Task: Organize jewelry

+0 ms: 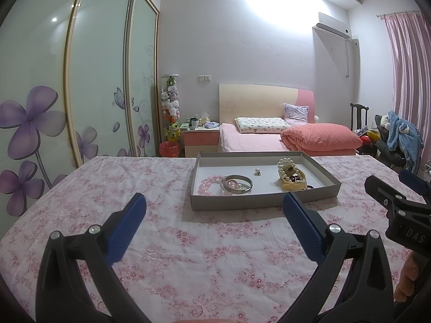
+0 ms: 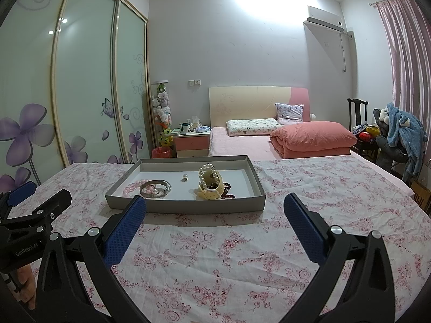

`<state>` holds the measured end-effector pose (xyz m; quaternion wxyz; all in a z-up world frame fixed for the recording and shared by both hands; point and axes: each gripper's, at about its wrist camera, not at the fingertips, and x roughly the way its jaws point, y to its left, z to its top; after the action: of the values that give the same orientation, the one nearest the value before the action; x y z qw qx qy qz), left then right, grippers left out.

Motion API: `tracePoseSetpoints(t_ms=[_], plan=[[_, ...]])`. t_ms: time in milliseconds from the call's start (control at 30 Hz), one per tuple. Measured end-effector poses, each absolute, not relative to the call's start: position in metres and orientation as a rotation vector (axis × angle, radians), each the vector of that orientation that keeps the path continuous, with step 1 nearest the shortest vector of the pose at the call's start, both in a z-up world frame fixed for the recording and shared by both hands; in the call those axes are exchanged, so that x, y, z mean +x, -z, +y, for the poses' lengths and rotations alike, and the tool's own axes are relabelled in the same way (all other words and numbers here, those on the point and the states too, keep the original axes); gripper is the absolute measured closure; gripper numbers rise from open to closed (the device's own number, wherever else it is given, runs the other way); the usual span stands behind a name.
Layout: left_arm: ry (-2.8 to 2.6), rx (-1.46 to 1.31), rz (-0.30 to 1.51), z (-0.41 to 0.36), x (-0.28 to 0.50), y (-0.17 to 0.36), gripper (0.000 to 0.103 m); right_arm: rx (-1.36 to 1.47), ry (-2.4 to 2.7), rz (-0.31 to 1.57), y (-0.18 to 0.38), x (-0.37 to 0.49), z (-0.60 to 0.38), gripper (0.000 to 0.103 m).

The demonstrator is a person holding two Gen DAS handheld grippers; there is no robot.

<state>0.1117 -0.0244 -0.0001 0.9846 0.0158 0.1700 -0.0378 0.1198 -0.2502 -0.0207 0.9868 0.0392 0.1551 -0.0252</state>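
A shallow grey tray (image 1: 258, 202) (image 2: 188, 206) sits on the floral tablecloth (image 1: 188, 247) (image 2: 242, 255). In it lie a pink bead bracelet (image 1: 207, 185) (image 2: 132, 186), a silver bangle (image 1: 237, 184) (image 2: 155, 188), a small pearl ring (image 1: 257, 172) (image 2: 184, 177), a pearl bracelet (image 1: 286, 167) (image 2: 207, 175) on a cream holder (image 1: 292, 185) (image 2: 208, 193), and dark beads (image 2: 228, 188). My left gripper (image 1: 215, 210) is open and empty, just short of the tray. My right gripper (image 2: 215, 211) is open and empty, to the tray's front right; it also shows in the left wrist view (image 1: 390, 188).
The table ends just behind the tray. Beyond stand a bed (image 1: 269, 137) (image 2: 256, 140) with a folded pink quilt (image 2: 312, 138), a nightstand (image 1: 200, 140), a red bin (image 1: 169, 149), a sliding wardrobe (image 1: 80, 80) at left and a chair with clothes (image 2: 398, 134) at right.
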Motion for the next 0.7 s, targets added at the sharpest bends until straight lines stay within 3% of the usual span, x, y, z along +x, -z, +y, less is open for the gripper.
tracePoseSetpoints(t_ms=[700], plan=[[0.07, 0.028, 0.342, -0.0242, 0.112, 0.0012, 0.004, 0.079, 0.05, 0.312, 0.0209, 0.1197, -0.2503, 0.002]])
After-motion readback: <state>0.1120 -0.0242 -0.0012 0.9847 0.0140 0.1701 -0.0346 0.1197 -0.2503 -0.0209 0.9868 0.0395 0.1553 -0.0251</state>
